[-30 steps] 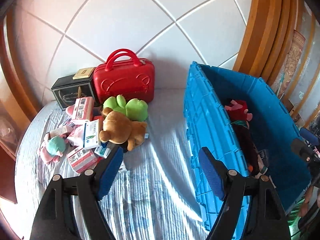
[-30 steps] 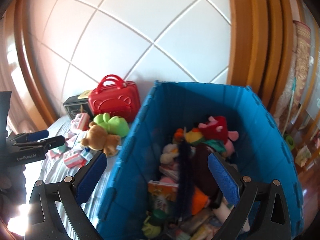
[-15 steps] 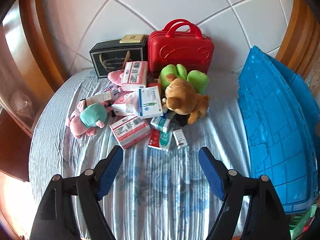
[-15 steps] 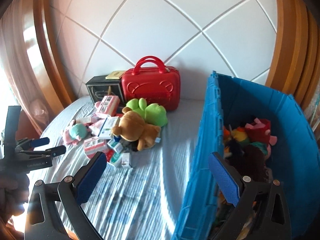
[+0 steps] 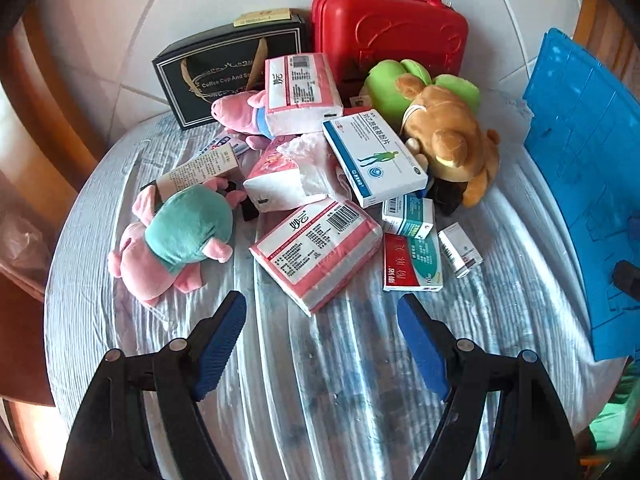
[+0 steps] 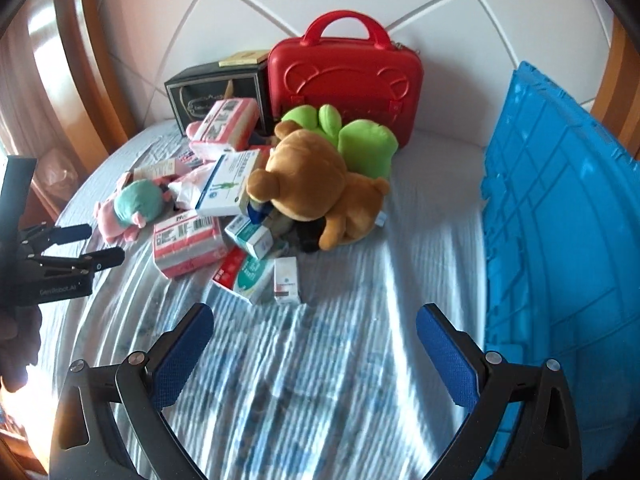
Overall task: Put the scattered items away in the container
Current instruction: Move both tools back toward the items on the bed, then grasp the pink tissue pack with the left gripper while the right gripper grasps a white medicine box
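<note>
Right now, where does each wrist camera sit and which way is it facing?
Left wrist: on the left gripper, looking down at the pink tissue pack; its own open fingers show.
Right wrist: on the right gripper, facing the brown bear; its open fingers and the left gripper at the left edge show.
Shared: the pile, red case and blue crate.

Your left tongs (image 5: 321, 316) are spread wide with nothing between the blue pads (image 5: 220, 338); both black fingers reach forward and level from the bottom of the left wrist view. Your right tongs (image 6: 314, 332) are likewise spread wide and carry nothing; their blue pads (image 6: 448, 360) face each other across the gap. In the right wrist view your left tongs (image 6: 86, 246) show at the left edge, pointing right.
</note>
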Motion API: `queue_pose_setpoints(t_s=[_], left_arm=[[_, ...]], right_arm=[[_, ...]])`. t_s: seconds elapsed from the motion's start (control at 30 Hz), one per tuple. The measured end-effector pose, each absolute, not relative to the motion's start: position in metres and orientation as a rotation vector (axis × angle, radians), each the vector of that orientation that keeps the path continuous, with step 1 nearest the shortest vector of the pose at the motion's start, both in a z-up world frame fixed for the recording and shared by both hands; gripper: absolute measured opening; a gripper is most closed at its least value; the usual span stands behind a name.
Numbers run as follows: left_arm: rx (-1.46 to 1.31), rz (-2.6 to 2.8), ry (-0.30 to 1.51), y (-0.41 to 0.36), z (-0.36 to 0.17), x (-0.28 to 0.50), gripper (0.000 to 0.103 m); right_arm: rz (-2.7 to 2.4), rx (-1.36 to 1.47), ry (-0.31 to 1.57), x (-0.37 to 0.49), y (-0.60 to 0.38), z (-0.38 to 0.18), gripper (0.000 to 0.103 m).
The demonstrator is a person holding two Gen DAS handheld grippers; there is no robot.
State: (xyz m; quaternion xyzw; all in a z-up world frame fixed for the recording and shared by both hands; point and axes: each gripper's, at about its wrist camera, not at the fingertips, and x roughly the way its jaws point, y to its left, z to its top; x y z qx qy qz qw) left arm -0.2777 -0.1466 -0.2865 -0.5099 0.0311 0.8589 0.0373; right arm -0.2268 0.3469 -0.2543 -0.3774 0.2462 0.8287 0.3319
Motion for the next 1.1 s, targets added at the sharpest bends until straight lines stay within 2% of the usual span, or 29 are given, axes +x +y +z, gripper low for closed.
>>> queue_pose_setpoints(t_s=[0.27, 0.47, 0.53, 0.6, 0.67, 0.73, 0.93, 1.1], left_arm=[[-1.55, 2.541, 0.22, -0.163, -0.354, -0.33, 0.078], [-1.525, 2.438, 0.245, -0.161, -0.378, -0.35, 0.078], [-1.49, 2.439, 0.253, -0.161, -0.38, -0.353, 0.082], [-1.491, 2.437, 0.273, -0.158, -0.382, -0.356, 0.091], [-1.501, 2.423, 0.29, -0.155, -0.385, -0.36, 0.097], [-1.513, 2.413, 0.308, -0.152, -0.39, -0.363, 0.102], [-1.596, 2.381, 0.181, -0.153, -0.398, -0.381, 0.103], [-1.648, 2.355, 0.239, -0.142, -0.404, -0.386, 0.103]], right_arm=[[2.084, -1.12, 0.639, -0.29, 0.364, -0.324, 0.103], [2.072, -1.22, 0.633, -0.322, 0.38, -0.364, 0.102], [2.054, -1.261, 0.612, -0.331, 0.384, -0.376, 0.102], [2.032, -1.3, 0.594, -0.339, 0.388, -0.388, 0.099], [2.008, -1.333, 0.59, -0.343, 0.393, -0.398, 0.091], [1.993, -1.364, 0.598, -0.345, 0.398, -0.406, 0.089], [1.975, -1.407, 0.617, -0.346, 0.404, -0.42, 0.084], [1.965, -1.408, 0.658, -0.343, 0.409, -0.426, 0.084]])
